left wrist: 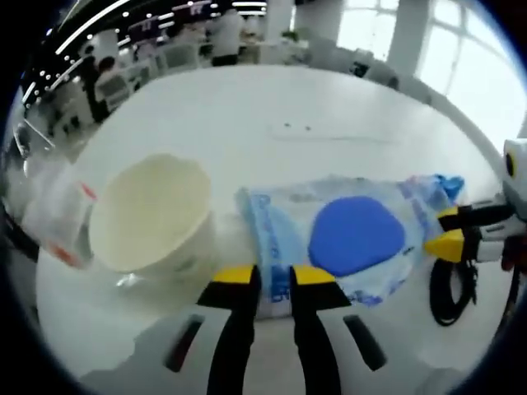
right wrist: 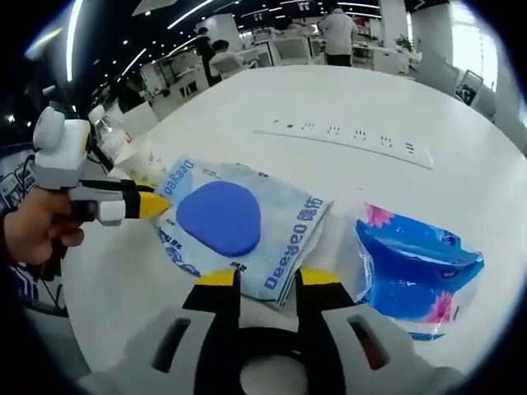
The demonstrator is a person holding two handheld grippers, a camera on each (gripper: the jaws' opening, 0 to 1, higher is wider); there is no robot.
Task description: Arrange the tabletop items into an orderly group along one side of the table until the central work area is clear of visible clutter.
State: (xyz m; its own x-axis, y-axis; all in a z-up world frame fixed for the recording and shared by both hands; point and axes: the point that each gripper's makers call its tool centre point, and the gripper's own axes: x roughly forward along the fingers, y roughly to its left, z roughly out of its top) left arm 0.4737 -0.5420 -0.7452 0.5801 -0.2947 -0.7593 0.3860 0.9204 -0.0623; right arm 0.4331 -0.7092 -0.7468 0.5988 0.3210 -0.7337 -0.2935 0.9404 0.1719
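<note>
Left gripper (left wrist: pixel 272 278) parted at wipes pack (left wrist: pixel 346 239) edge, right gripper (right wrist: pixel 269 278) parted opposite. Soft, crinkly, light, likely slippery; best pinched by sealed end.

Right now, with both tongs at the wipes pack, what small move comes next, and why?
Probably close the left tongs on the wipes pack, since its edge sits between their open tips, then slide it toward the bowl.
</note>
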